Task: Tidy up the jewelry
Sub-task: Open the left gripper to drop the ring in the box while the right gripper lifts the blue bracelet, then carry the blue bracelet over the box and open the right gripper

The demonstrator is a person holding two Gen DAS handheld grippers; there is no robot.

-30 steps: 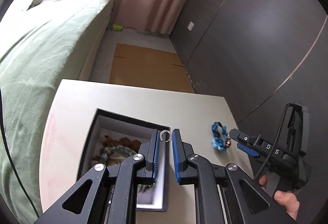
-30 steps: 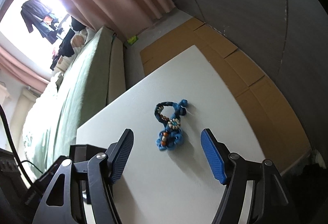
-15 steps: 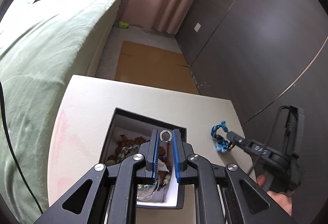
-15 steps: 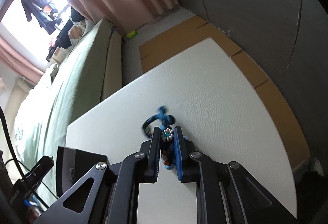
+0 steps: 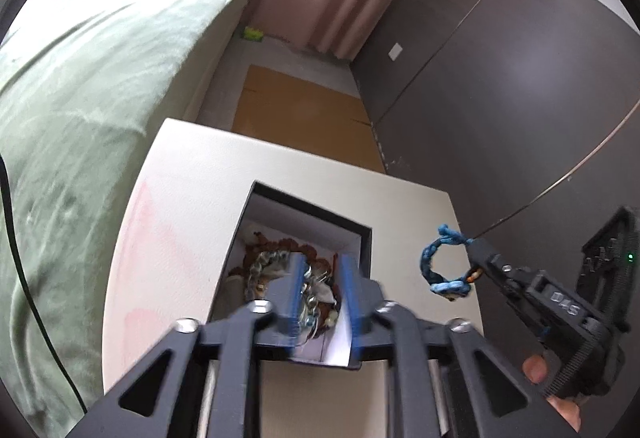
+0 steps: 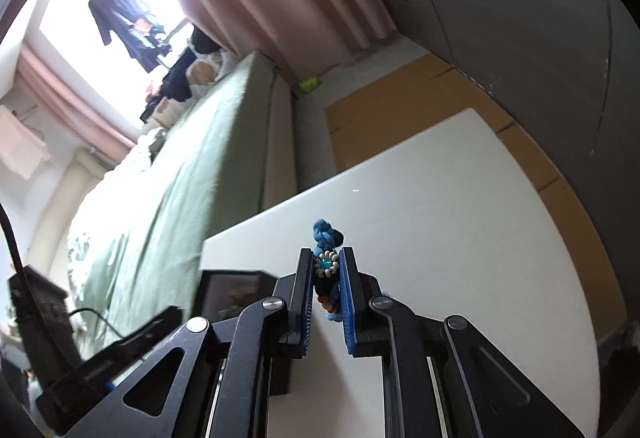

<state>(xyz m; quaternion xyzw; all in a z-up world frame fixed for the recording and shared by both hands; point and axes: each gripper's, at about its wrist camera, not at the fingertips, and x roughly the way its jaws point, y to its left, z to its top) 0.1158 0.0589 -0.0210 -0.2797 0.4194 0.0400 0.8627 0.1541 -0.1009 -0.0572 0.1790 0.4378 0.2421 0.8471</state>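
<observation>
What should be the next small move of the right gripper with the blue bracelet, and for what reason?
Probably carry it sideways toward the open jewelry box. The right gripper is shut on the blue bracelet, which hangs lifted off the white table, beside the box and not above it. The left gripper hovers over the box with nothing visibly between its fingers, so it may need to give room first.

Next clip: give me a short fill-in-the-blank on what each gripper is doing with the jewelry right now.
1. The right gripper is shut on the ____ braided bracelet.
2. That bracelet hangs ____ the white table, not resting on it.
3. The left gripper, jaws slightly apart, sits over the open ____.
4. The box holds ____ pieces of jewelry.

Missing words: blue; above; box; several
</observation>
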